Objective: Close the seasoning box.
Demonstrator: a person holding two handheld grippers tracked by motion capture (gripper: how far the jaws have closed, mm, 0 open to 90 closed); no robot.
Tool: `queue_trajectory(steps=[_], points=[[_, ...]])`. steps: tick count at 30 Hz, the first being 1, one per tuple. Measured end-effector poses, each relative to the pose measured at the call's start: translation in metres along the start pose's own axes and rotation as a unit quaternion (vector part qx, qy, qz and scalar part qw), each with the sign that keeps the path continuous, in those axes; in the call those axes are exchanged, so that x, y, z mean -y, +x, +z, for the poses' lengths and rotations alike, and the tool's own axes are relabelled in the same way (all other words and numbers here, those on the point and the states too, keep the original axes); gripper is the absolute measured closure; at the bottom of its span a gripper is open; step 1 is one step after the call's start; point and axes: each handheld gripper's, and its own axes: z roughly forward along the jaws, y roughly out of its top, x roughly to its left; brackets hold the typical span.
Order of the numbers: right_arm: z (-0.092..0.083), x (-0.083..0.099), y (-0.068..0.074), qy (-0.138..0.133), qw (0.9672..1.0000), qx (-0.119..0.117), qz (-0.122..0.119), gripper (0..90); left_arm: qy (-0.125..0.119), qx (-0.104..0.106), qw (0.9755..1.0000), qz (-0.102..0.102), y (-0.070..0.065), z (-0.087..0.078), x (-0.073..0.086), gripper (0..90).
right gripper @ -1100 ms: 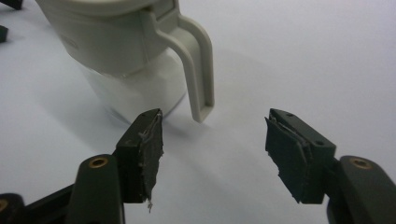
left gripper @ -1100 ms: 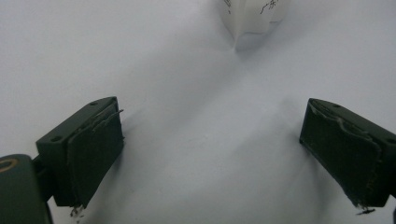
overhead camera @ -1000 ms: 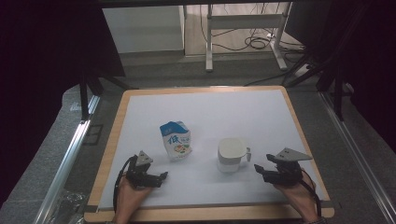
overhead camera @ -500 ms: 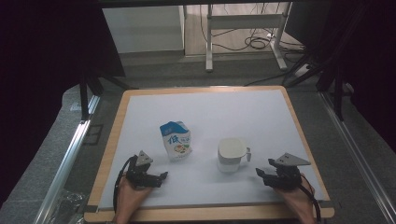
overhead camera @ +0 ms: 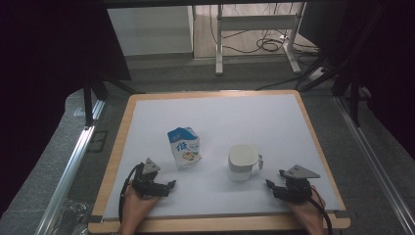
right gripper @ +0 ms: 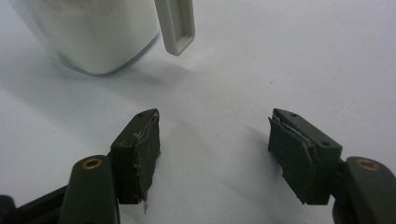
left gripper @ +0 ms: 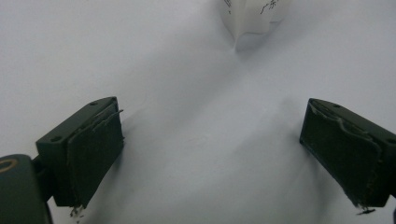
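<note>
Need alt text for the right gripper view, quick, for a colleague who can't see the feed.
The right gripper hovers with its two black jaws open and nothing between them over a white table surface. Just ahead, upper left, stands a white lidded jug, its handle hanging free toward the jaws, untouched.

High view: overall dim, with a cool cast. The white tabletop (overhead camera: 215, 122) is the brightest area; the surroundings to left and right fall into near black. Detail is soft and grainy. The carton (overhead camera: 184, 147) and the cup (overhead camera: 242, 162) cast only faint, diffuse shadows.

Left gripper view: even, flat light. Soft shadows lie beneath each pad of the left tool (left gripper: 212, 154). The carton ahead of the tool is overexposed and out of focus.

Right gripper view: the right tool (right gripper: 215, 154) is sharp. The cup ahead is blurred, with a broad soft shadow beneath it.
</note>
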Motion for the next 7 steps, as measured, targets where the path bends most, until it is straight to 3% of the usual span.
queue_trajectory(steps=[7], points=[[0.0006,0.0012,0.0018,-0.001,1.0,0.0,-0.002,31.0,0.001,-0.001,1.0,-0.001,0.0,0.0001,0.0,5.8]])
